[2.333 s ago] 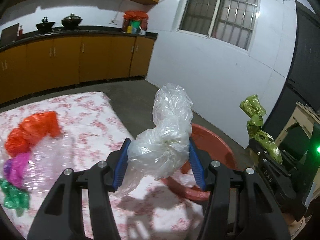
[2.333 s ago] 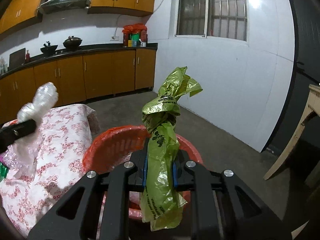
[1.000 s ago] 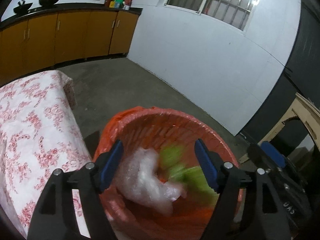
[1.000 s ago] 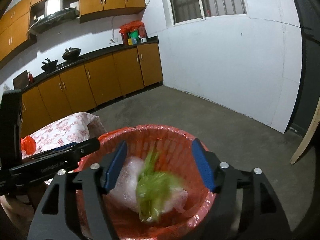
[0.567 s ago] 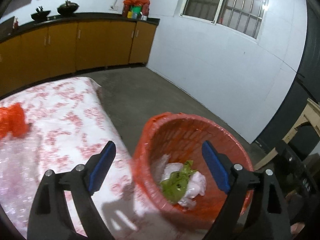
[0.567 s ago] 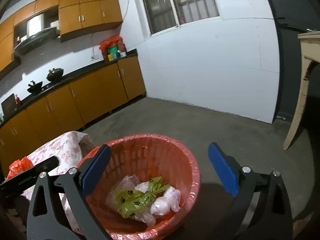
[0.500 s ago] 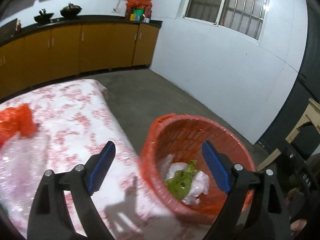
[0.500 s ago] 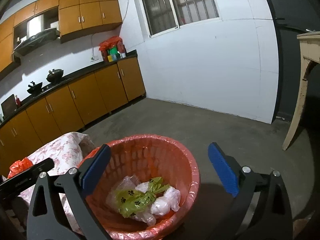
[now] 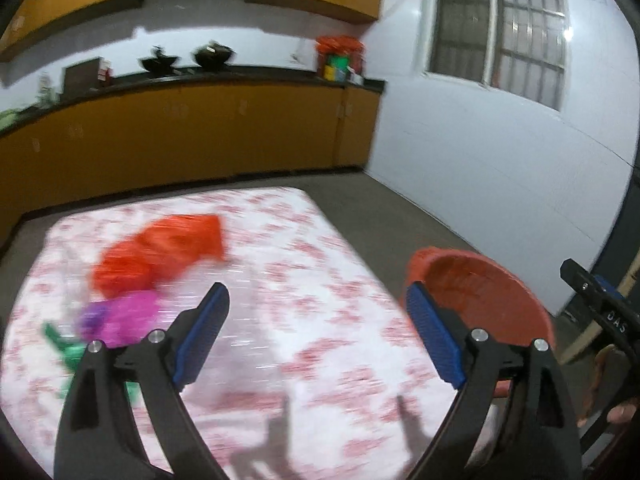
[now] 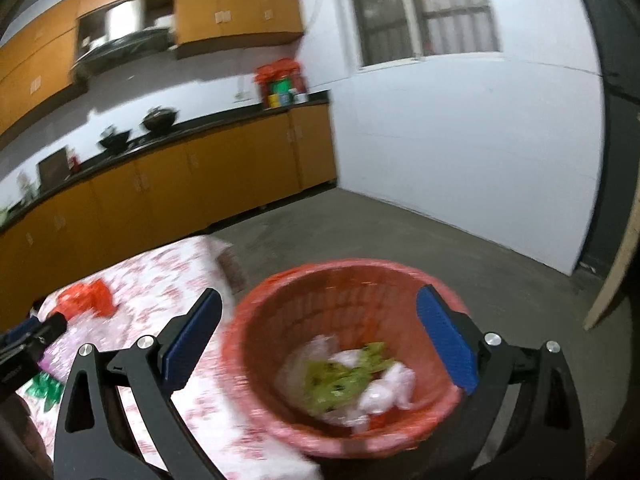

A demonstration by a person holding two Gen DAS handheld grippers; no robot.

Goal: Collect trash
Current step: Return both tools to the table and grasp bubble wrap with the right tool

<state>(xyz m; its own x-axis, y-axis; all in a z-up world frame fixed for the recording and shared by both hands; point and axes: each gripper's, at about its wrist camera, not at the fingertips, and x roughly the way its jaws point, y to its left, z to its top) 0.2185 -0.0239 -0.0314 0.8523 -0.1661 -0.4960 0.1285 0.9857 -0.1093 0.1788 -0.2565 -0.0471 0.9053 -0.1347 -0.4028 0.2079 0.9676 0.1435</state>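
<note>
Location: a home kitchen, apparently; orange cabinets (image 9: 200,128), a dark countertop (image 9: 240,76) and woks (image 9: 212,54) are showing.

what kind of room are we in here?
Most likely a home kitchen: orange base cabinets under a dark countertop holding woks, and a range hood between the wall cabinets. A floral-cloth table stands beside a red trash basket.

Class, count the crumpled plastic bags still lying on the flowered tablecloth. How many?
3: an orange bag farthest back, a pink bag nearer, and a green bag at the left edge, partly hidden behind the left gripper. Blur might hide more.
</note>
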